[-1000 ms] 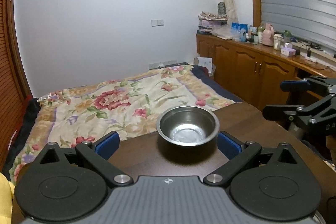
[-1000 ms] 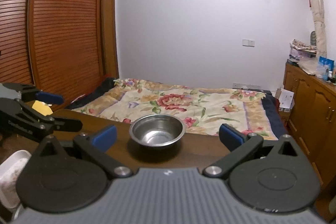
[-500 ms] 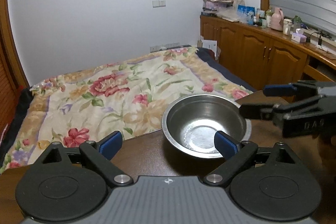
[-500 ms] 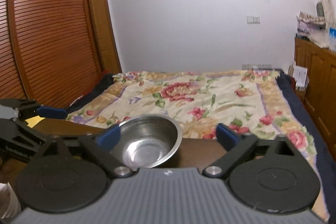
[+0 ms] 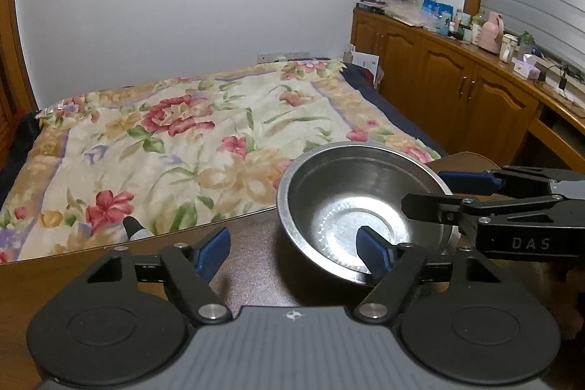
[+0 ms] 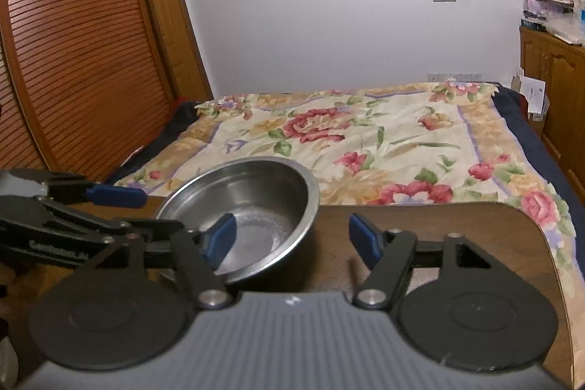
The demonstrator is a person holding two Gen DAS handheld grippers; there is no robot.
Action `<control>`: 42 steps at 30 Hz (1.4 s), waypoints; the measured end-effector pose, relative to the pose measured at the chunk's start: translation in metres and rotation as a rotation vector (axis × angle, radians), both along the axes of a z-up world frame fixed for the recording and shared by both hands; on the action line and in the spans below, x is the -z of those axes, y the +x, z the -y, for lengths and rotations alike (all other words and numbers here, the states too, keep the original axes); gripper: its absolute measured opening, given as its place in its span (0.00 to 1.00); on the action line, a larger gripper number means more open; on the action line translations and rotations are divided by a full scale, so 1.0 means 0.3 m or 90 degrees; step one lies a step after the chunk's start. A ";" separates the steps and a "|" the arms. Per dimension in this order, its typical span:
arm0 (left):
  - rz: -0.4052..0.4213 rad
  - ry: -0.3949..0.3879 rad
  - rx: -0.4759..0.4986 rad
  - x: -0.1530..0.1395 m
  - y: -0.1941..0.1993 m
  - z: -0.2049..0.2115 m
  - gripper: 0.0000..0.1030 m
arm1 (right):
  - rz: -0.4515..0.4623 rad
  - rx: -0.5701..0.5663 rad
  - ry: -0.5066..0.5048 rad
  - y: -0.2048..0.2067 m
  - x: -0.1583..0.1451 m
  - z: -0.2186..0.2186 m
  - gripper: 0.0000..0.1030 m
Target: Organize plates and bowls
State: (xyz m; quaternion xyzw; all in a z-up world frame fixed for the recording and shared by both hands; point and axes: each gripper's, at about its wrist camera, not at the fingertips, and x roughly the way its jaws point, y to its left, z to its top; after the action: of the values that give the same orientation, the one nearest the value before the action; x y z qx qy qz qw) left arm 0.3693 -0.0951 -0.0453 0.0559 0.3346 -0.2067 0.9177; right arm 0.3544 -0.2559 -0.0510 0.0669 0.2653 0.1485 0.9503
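A stainless steel bowl (image 5: 351,207) stands empty and upright on the dark wooden table (image 5: 248,265) near its far edge. My left gripper (image 5: 292,253) straddles the bowl's near left wall. Its right pad (image 5: 373,254) is inside the bowl and its left pad is outside, clear of the rim, while the jaws are closing. My right gripper (image 6: 292,240) straddles the opposite wall of the bowl (image 6: 256,218). Its left pad (image 6: 219,238) is inside and its right pad is off the rim, with the jaws closing too. Each gripper shows in the other's view: right gripper (image 5: 442,194), left gripper (image 6: 142,211).
Past the table's far edge lies a bed with a floral cover (image 5: 204,134). A black-tipped pen (image 5: 133,229) pokes up at that edge on the left. Wooden cabinets (image 5: 457,90) with clutter on top line the right wall. Slatted wardrobe doors (image 6: 73,61) stand on the left.
Both grippers have come forward and down onto the bowl from either side. Their jaws have narrowed. Each now has one finger inside the bowl.
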 end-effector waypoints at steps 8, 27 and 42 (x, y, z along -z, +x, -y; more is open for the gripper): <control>-0.026 -0.010 -0.008 0.017 0.041 0.007 0.47 | -0.033 0.003 0.036 0.043 0.023 0.006 0.35; 0.028 -0.029 0.007 -0.202 -0.145 -0.018 0.22 | 0.000 -0.002 0.077 -0.061 -0.120 0.001 0.19; 0.076 -0.047 0.030 -0.325 -0.381 -0.076 0.22 | 0.058 0.008 0.054 -0.242 -0.272 -0.018 0.13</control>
State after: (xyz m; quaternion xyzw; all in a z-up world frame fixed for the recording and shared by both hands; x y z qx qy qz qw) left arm 0.2551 -0.0724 0.0521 0.0421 0.2701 -0.2367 0.9323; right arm 0.2819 -0.2506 0.0307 0.1017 0.2148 0.1566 0.9586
